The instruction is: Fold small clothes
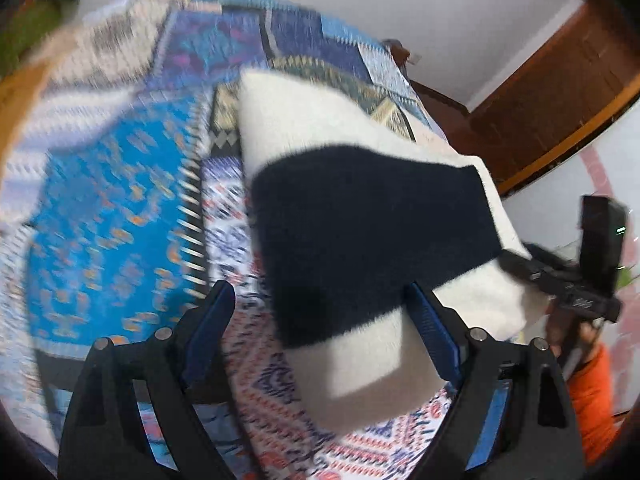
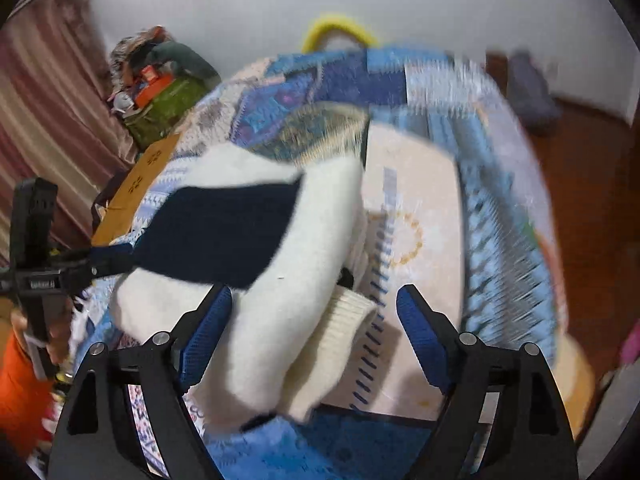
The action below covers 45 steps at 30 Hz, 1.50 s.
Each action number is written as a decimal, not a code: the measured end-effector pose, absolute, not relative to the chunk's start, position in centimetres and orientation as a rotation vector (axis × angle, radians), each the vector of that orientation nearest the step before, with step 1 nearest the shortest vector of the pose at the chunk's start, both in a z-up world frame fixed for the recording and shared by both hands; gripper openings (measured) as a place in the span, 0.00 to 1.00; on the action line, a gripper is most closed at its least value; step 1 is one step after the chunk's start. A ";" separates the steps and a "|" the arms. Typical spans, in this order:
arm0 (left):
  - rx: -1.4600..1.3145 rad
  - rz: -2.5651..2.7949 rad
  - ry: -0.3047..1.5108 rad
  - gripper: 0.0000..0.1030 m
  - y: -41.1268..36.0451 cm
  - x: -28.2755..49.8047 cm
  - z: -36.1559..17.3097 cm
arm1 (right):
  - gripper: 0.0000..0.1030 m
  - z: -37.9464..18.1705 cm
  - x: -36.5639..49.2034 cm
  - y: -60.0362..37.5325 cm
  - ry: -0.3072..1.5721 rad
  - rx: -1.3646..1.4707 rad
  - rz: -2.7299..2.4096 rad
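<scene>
The left gripper stands wide, its jaws spread at the bottom of the frame with one white and navy sweater lying between them on the patterned quilt. The right gripper is also wide; the sweater's cuff sits between its jaws.

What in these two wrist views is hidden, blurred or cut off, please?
- Patterned quilt: motion blur smears its print in both views.
- White and navy garment: its type and full outline are unclear; folds hide them, and its lower end drops behind the right gripper.
- Left gripper: whether it touches the garment.
</scene>
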<state>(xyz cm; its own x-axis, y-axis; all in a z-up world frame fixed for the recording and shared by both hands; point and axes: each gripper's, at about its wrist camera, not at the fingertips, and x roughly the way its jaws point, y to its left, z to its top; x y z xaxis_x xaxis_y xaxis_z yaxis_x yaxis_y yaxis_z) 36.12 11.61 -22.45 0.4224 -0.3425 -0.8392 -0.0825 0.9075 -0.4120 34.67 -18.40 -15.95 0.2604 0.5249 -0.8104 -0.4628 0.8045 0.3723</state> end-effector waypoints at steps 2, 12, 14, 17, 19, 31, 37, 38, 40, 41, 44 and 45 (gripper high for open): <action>-0.489 -0.214 1.160 0.86 11.4 36.8 -23.6 | 0.83 -17.6 35.2 -18.0 1.168 0.100 0.685; -0.552 -0.270 1.187 0.78 10.0 38.5 -25.2 | 0.73 -20.1 35.9 -16.1 1.282 0.275 0.830; -0.541 -0.275 1.163 0.72 10.1 38.0 -24.5 | 0.58 -19.7 35.6 -16.3 1.279 0.292 0.836; -0.507 -0.281 1.129 0.63 10.0 37.2 -22.8 | 0.45 -18.2 34.8 -16.1 1.252 0.263 0.838; -0.474 -0.279 1.107 0.59 10.0 36.5 -21.5 | 0.43 -17.1 34.0 -15.3 1.226 0.222 0.841; -0.464 -0.186 0.909 0.58 17.9 29.4 -12.7 | 0.41 -8.5 30.0 -6.8 1.049 0.139 0.974; -0.493 -0.128 0.961 0.58 21.7 27.9 -15.3 | 0.41 -10.9 29.9 -1.8 1.107 0.102 0.993; -0.507 -0.122 0.983 0.58 22.4 27.7 -16.4 | 0.41 -11.9 30.1 -1.0 1.129 0.096 0.992; -0.536 -0.118 1.021 0.58 23.2 27.8 -18.4 | 0.41 -14.1 30.6 0.3 1.175 0.076 0.984; -0.550 -0.119 1.039 0.58 23.4 28.0 -19.6 | 0.41 -14.9 30.9 0.9 1.192 0.065 0.979; -0.600 -0.124 1.078 0.63 24.5 28.8 -23.1 | 0.44 -17.6 31.9 1.6 1.227 0.027 0.958; -0.622 -0.134 1.074 0.69 24.9 28.7 -24.0 | 0.46 -18.2 32.4 1.5 1.228 0.036 0.964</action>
<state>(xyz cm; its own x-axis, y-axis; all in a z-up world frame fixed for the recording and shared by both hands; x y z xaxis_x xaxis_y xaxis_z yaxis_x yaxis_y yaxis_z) 28.72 24.93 -24.04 0.4861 -0.3947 -0.7797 -0.1911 0.8226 -0.5355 32.37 1.45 -18.18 0.0101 0.6355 -0.7720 -0.5991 0.6220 0.5041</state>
